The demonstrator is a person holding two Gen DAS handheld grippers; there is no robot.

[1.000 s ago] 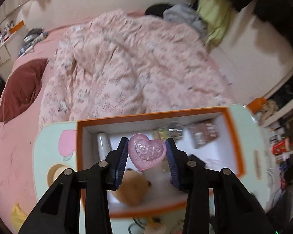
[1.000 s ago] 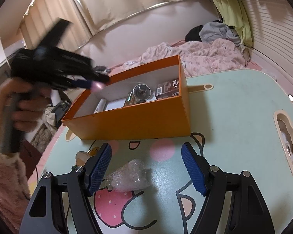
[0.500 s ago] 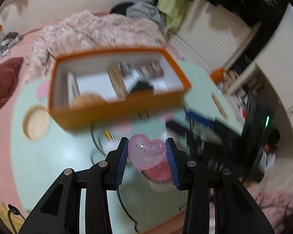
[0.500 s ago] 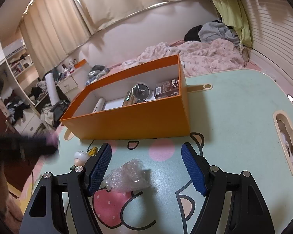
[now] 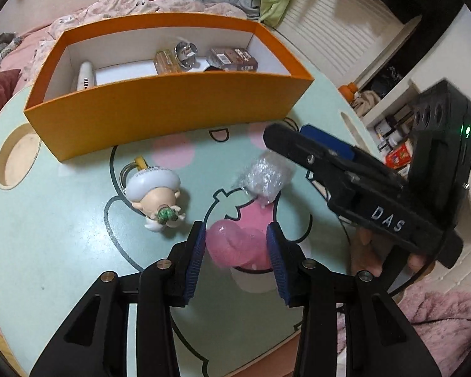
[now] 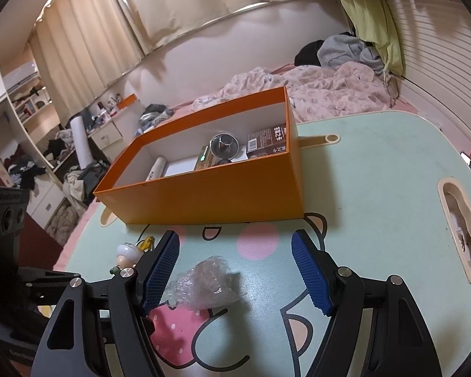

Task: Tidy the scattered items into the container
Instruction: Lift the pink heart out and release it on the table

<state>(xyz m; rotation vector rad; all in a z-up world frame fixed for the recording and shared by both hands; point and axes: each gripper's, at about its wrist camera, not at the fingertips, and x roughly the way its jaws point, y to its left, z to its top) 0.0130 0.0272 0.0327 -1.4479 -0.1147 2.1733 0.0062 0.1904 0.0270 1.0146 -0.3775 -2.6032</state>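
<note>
Your left claw (image 5: pixel 235 259) is opening, its ribbed blue pads spread either side of a blurred pink heart-shaped trinket (image 5: pixel 234 246) between them; whether the pads touch it you cannot tell. Your right claw (image 6: pixel 235 271) stands wide with nothing gripped, one crumpled clear plastic wrapper (image 6: pixel 202 284) lying on the worktop (image 6: pixel 376 194) between its pads. One round-headed figurine keychain (image 5: pixel 155 193) lies near the worktop's front edge. The single orange cardboard box (image 5: pixel 172 106), white inside, sits toward the far edge, holding one white tube, two brown packets and a shiny round thing
</note>
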